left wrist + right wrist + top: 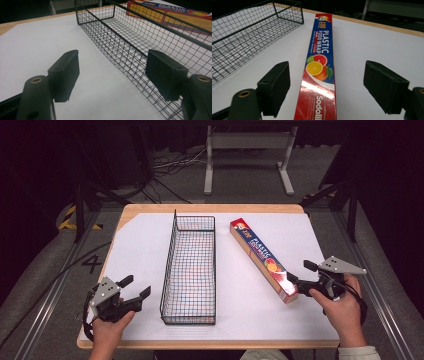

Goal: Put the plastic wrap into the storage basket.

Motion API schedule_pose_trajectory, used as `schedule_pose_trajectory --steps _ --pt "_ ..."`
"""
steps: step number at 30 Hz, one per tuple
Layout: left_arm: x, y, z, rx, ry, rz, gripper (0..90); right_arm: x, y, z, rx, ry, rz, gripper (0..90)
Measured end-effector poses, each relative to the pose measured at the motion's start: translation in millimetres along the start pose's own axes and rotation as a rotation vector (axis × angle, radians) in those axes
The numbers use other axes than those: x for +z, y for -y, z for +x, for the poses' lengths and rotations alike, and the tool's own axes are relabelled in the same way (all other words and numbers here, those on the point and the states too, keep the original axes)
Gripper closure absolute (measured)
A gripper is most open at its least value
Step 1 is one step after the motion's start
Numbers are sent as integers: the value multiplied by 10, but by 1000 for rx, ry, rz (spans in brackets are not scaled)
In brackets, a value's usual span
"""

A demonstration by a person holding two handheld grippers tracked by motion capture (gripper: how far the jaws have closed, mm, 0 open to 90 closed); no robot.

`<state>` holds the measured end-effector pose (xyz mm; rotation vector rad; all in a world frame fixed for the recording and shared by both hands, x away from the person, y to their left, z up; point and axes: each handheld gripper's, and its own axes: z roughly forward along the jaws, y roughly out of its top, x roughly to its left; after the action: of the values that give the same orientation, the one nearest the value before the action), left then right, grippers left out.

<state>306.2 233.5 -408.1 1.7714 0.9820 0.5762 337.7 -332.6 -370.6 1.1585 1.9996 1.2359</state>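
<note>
White-covered counter [145, 250], dark room beyond. The plastic wrap box [262, 258] lies right of the wire basket [190, 270], long axis running near-right to far-left. Your right gripper [325, 86], released, straddles its near end lengthwise. Your left gripper [131, 290], also released, sits left of the basket, farther off.

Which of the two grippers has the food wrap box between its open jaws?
The right gripper: its open jaws straddle the near end of the plastic food wrap box. The left gripper, also open, has only white table cover between its jaws, beside the wire basket.
</note>
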Motion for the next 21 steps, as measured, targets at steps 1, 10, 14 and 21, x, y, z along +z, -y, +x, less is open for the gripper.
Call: schedule_pose_trajectory --steps 1,10,14,21 --pt "-1 -1 2 0 0 -1 278 6 -8 3 -1 -3 2 219" --pt "14 -5 24 4 -12 0 279 67 -133 -6 -2 -6 11 217" --pt "20 2 38 -2 -17 2 280 93 -179 -19 -12 -2 24 217" --pt "53 31 58 -3 -27 15 281 155 -316 -66 -27 15 46 209"
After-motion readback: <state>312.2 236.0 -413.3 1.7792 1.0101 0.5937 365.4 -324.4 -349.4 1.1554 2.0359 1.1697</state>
